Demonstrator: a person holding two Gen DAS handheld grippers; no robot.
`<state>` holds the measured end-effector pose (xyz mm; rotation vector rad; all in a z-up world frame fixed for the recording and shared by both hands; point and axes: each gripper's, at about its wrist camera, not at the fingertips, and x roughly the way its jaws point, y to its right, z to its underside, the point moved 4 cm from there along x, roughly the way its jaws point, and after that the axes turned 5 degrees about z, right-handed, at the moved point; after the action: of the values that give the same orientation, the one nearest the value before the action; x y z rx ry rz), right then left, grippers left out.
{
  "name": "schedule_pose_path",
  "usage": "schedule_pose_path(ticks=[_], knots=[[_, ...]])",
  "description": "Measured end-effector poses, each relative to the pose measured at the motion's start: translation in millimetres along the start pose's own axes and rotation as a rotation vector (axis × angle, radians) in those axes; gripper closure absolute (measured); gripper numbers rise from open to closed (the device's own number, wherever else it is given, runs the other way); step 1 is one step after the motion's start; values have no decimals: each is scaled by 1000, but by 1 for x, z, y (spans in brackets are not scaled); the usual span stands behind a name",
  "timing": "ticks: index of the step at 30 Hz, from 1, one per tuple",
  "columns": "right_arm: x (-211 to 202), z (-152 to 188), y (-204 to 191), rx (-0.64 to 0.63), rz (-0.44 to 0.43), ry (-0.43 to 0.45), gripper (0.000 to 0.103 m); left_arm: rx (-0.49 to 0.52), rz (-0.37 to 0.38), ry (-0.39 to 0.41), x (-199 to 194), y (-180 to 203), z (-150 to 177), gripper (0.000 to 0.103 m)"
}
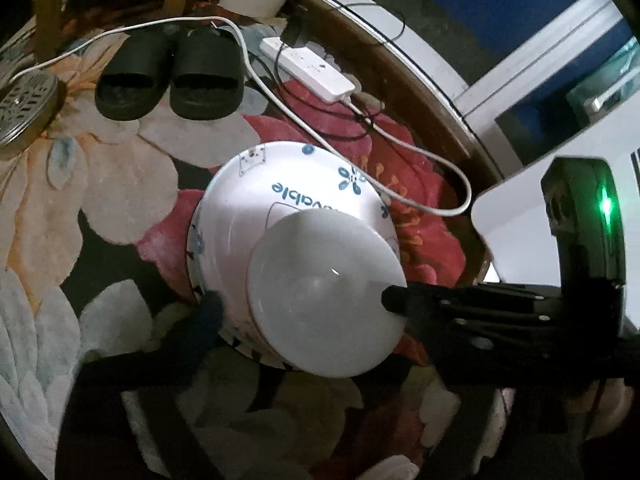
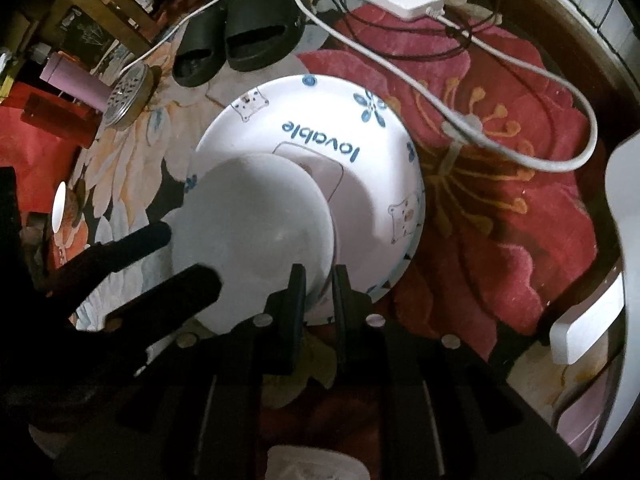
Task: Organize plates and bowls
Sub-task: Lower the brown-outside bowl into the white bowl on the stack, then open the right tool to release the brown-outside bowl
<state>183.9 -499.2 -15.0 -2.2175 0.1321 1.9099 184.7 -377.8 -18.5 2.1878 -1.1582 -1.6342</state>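
"lovable" bowl (image 2: 320, 152) under plain bowl (image 2: 256, 240)

A big flower rug (image 2: 500, 208) is lying on the floor. Two black slippers (image 1: 168, 76) are sitting side by side on it. A white power strip (image 1: 308, 68) is resting near them, with a white cord (image 2: 520, 148) looping across the red flower. A round metal lid (image 1: 24, 108) with holes is lying near the slippers. A pink bottle (image 2: 74, 82) is lying beside the lid.
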Motion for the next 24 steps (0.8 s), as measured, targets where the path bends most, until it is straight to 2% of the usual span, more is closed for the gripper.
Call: schedule_pose_path(ticks=[12, 14, 16, 19, 21, 24], knots=[[-7, -4, -4, 19, 7, 17, 84, -26, -125, 60, -23, -28, 4, 1], [-8, -5, -4, 27, 9, 23, 77, -36, -148, 68, -28, -37, 6, 1], [-11, -7, -5, 35, 14, 40, 44, -49, -170, 74, -33, -45, 7, 1], [-18, -9, -7, 39, 34, 85, 14, -67, -199, 83, -39, -56, 10, 1], [-21, -11, -11, 22, 61, 115, 10, -75, -217, 88, -42, -61, 11, 1], [-22, -14, -18, -6, 81, 126, 9, -87, -237, 95, -49, -69, 14, 1]])
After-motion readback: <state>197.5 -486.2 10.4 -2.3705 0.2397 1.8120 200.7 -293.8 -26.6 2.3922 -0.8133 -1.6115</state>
